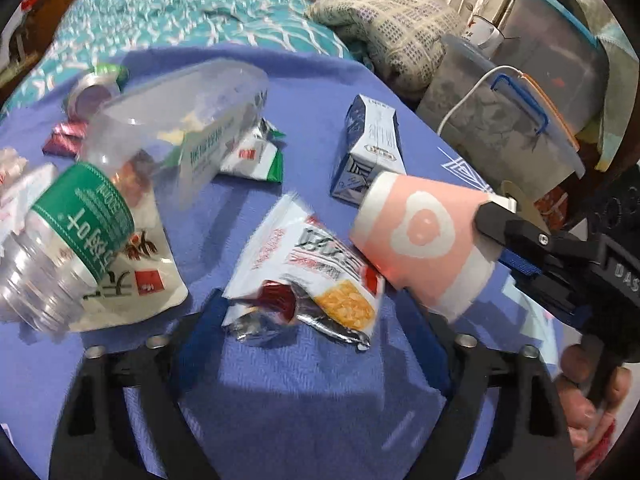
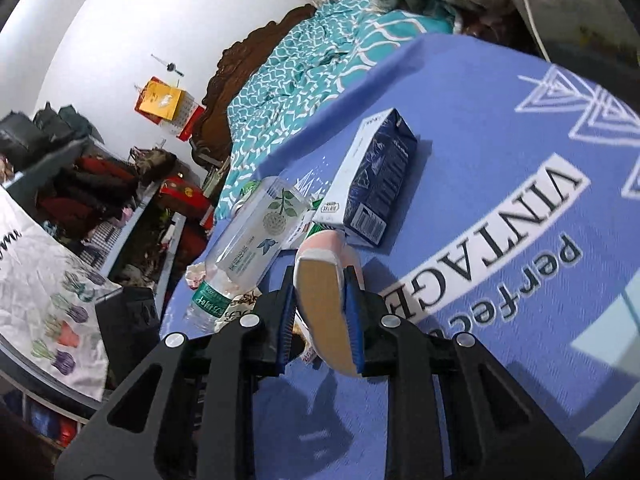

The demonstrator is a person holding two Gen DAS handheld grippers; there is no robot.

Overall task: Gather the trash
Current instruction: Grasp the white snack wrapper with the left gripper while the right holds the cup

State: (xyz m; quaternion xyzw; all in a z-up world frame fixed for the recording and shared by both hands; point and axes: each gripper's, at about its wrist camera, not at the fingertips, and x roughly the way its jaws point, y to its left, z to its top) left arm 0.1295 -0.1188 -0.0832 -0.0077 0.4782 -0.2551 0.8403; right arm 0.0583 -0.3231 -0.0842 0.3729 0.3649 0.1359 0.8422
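A torn snack wrapper (image 1: 320,280) with a yellow picture and silver foil lies on the blue cloth (image 1: 300,400), between the fingers of my left gripper (image 1: 320,308). That gripper is open and its pads stand off the wrapper. My right gripper (image 2: 320,280) is shut on a pink paper cup (image 2: 320,304), squeezing its rim flat. In the left wrist view the cup (image 1: 420,232) hangs tilted above the cloth with the right gripper (image 1: 496,240) on its mouth. A blue milk carton (image 1: 372,144) (image 2: 376,184) lies just behind.
A green-labelled clear bottle (image 1: 80,216), a larger clear bottle (image 1: 180,120) (image 2: 256,232), a white pouch (image 1: 140,280), a green-white wrapper (image 1: 256,156), red foil wrappers (image 1: 66,140) and a can (image 1: 92,88) crowd the left. Plastic storage boxes (image 1: 500,120) stand right; a teal bedspread (image 1: 180,12) lies behind.
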